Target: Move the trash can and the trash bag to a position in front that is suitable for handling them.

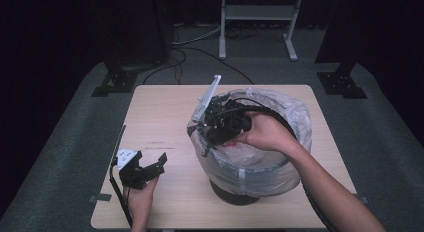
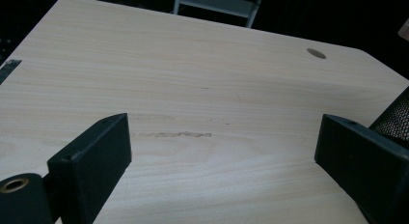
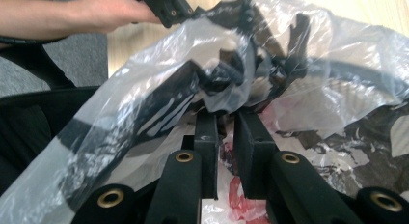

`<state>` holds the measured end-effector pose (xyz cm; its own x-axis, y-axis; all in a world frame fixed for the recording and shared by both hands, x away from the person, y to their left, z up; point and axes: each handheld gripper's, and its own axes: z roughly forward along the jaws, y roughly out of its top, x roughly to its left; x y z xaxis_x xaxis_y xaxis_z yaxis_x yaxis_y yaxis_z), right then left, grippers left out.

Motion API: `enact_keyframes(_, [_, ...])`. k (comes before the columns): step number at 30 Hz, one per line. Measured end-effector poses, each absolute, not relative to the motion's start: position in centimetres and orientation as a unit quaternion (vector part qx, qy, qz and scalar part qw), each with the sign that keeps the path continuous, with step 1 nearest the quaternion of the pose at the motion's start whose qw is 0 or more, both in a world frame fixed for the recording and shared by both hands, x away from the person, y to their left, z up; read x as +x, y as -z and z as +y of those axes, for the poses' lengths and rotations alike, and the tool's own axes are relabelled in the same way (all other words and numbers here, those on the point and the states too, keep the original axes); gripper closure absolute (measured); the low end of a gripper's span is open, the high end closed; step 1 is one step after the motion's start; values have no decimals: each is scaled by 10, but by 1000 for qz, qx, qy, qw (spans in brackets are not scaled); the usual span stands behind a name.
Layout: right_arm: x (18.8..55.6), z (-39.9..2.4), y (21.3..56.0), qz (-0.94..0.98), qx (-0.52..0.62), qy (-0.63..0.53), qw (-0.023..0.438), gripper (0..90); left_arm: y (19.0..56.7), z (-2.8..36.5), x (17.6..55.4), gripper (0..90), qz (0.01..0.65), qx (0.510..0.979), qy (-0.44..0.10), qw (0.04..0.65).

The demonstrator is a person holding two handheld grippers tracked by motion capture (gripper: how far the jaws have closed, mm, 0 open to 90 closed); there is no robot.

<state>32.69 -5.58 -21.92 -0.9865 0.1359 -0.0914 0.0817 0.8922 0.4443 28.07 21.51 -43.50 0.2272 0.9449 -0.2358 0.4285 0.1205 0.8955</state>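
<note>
Right gripper (image 3: 225,119) pinches the clear bag (image 3: 159,89) at the bin's (image 1: 240,189) 9 o'clock rim; left gripper (image 2: 222,151) rests spread wide over the table (image 2: 193,64).

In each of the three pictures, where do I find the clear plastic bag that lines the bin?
High view: the plastic bag sits right of centre, draped over the bin's rim, beside the right gripper.
Left gripper view: not in this picture.
Right gripper view: the bag spreads across the middle, above the jaws.
Shared landmark: the light wooden table.
</note>
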Motion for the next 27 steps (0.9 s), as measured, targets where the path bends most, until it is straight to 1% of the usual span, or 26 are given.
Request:
enact_keyframes(1, [327, -59, 217, 970, 57, -228, 62, 776, 435, 215, 281, 47, 564, 609, -262, 493])
enact_keyframes(3, [327, -65, 213, 967, 66, -235, 67, 764, 435, 215, 281, 47, 564, 608, -262, 493])
enact_keyframes(8, [328, -83, 205, 960, 79, -260, 69, 764, 435, 214, 281, 47, 564, 610, -262, 491])
enact_keyframes(12, [324, -91, 207, 961, 77, -258, 59, 777, 436, 212, 281, 47, 563, 612, -261, 490])
enact_keyframes(14, [319, -89, 214, 966, 64, -245, 47, 789, 436, 212, 281, 47, 562, 613, -261, 490])
enact_keyframes(17, [312, -85, 221, 970, 44, -239, 14, 790, 436, 212, 281, 47, 562, 613, -262, 489])
enact_keyframes(18, [312, -85, 221, 970, 44, -239, 14, 790, 436, 212, 281, 47, 562, 613, -262, 489])
enact_keyframes(19, [309, -83, 223, 972, 35, -234, 1, 790, 436, 213, 281, 47, 563, 612, -261, 490])
enact_keyframes(21, [307, -82, 224, 972, 31, -234, -10, 784, 436, 213, 281, 47, 563, 611, -262, 490])
enact_keyframes(24, [307, -83, 223, 972, 33, -234, -2, 766, 436, 213, 281, 47, 563, 611, -262, 490])
enact_keyframes(26, [311, -88, 219, 968, 46, -246, 14, 716, 436, 213, 281, 47, 563, 612, -263, 490])
enact_keyframes(27, [312, -90, 218, 967, 52, -248, 17, 710, 435, 213, 281, 47, 563, 612, -263, 490])
